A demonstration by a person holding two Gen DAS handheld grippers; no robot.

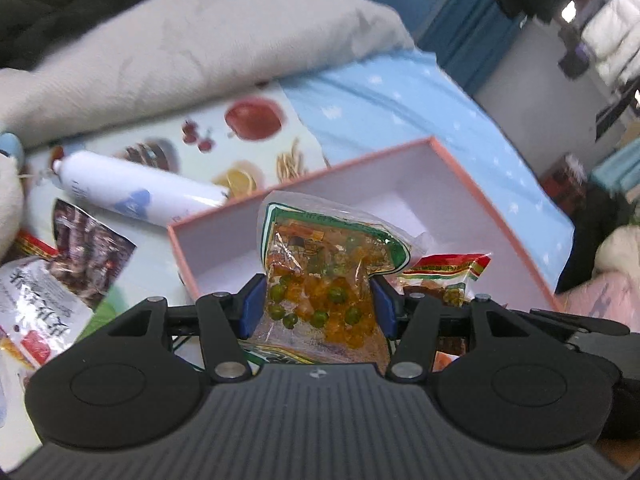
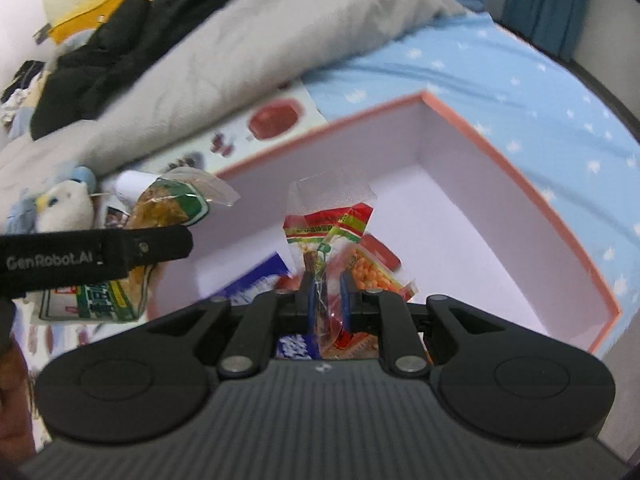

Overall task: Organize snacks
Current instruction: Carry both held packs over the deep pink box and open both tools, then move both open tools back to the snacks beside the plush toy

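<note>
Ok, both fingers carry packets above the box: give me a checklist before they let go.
1. Left gripper clamped on green-trimmed pea packet: ok.
2. Right gripper clamped on red-and-green packet: ok.
3. Pink-rimmed box open, with bare floor at its far end: ok.
4. Red-and-green packet over the box interior: ok.
5. Pea packet past the box's near wall: cannot tell.
6. White bottle lying outside the box, out of the way: ok.
</note>
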